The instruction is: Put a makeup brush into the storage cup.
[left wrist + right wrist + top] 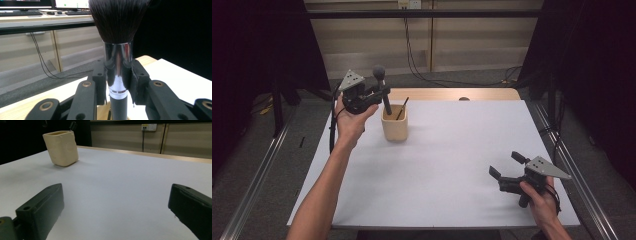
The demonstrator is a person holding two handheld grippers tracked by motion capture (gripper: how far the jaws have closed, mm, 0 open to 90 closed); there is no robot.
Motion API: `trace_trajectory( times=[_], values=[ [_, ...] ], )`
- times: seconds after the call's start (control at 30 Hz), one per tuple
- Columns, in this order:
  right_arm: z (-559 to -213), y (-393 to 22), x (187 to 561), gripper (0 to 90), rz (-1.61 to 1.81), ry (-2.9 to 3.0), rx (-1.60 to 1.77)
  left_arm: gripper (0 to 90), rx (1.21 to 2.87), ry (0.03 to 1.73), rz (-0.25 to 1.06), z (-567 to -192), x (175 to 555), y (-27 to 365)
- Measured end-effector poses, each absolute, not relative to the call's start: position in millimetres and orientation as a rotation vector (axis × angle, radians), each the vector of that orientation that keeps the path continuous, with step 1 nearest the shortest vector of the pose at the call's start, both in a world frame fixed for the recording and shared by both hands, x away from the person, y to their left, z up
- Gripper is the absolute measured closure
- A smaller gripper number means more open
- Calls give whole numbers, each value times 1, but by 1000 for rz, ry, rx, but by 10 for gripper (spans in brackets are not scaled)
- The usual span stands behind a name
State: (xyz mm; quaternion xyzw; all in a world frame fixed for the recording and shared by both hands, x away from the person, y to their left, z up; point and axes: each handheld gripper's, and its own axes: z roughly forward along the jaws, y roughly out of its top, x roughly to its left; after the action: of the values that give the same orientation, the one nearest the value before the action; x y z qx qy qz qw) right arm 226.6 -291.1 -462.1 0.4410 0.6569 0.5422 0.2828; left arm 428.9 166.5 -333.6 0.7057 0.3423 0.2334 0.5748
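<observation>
Left claw (382, 93) pinches a makeup brush (383, 90) above the cup (394, 124); right claw (508, 165), at four o'clock, stands spread.

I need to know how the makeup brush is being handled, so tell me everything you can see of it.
The makeup brush has a dense, dark, rounded bristle head, a shiny chrome ferrule and a black handle below it. It stands nearly upright, bristles up. The left gripper is clamped on the ferrule, one pad on each side. Seen from the high view, its handle reaches down into the cream cup at the back left of the white table, beside a thin dark stick leaning in the cup.
</observation>
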Motion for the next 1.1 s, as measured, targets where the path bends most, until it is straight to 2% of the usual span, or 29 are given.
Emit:
trace_trajectory(
  times=[1.1],
  values=[
    [-464,-291,227,0,1453,1781,1182,706,1726,846,550,-379,439,164]
  ],
)
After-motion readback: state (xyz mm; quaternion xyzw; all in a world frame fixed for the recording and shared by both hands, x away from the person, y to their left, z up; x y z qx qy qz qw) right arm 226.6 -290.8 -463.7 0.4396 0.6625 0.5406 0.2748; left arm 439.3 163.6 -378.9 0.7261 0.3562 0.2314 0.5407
